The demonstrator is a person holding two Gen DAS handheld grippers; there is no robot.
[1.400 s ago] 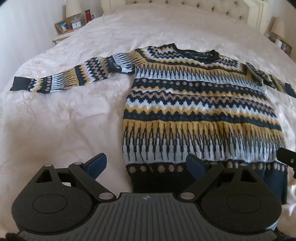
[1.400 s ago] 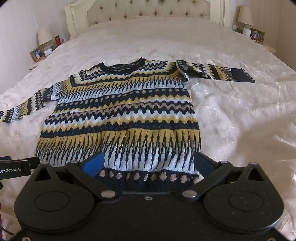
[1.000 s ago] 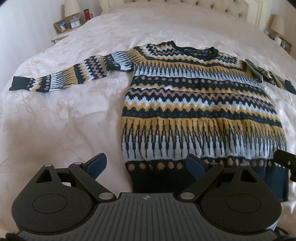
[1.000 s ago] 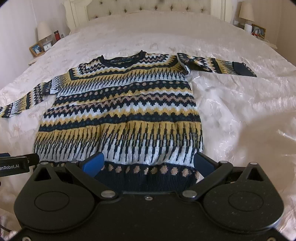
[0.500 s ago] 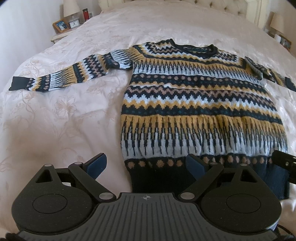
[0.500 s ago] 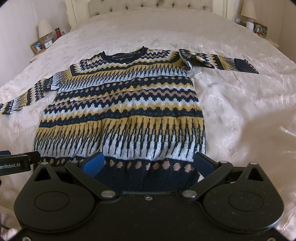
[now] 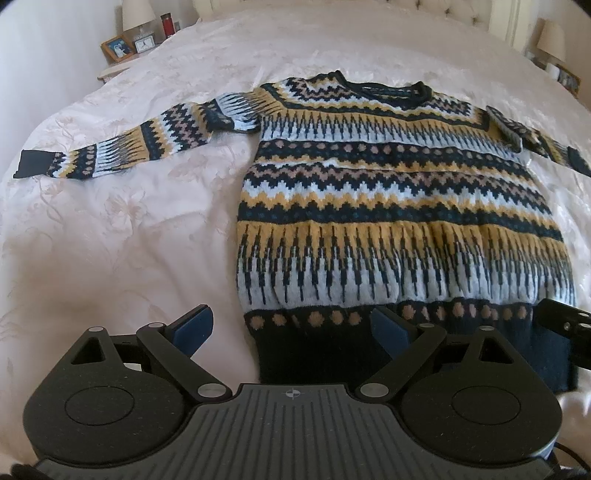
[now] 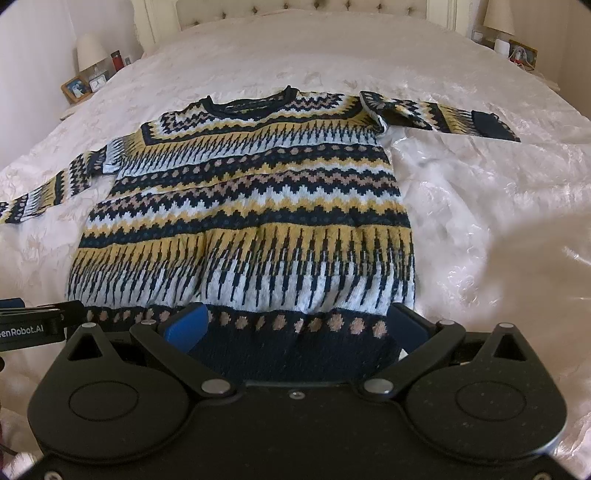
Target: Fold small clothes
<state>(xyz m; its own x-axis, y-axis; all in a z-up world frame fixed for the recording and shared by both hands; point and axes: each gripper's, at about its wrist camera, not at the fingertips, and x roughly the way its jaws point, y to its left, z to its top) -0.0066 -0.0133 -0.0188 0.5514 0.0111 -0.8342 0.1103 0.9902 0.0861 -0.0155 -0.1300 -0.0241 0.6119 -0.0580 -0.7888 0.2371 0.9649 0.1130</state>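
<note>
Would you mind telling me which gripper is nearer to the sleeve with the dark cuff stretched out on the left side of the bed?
The left gripper. It sits open at the hem's left corner, below that sleeve. The right gripper, also open, is at the hem's right side, farther away.

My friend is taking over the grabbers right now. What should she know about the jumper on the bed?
Left gripper: open, holding nothing, at the bottom-left corner of the jumper's hem.
Right gripper: open, holding nothing, at the bottom-right part of the hem.
Jumper: lying flat, face up on the bed, neck towards the headboard. Left sleeve and right sleeve are both spread out to the sides.
Done: the jumper is laid out; no fold has been made yet.
Left: all the folding. Probably sleeves in first, then the body, but that is my guess.
</note>
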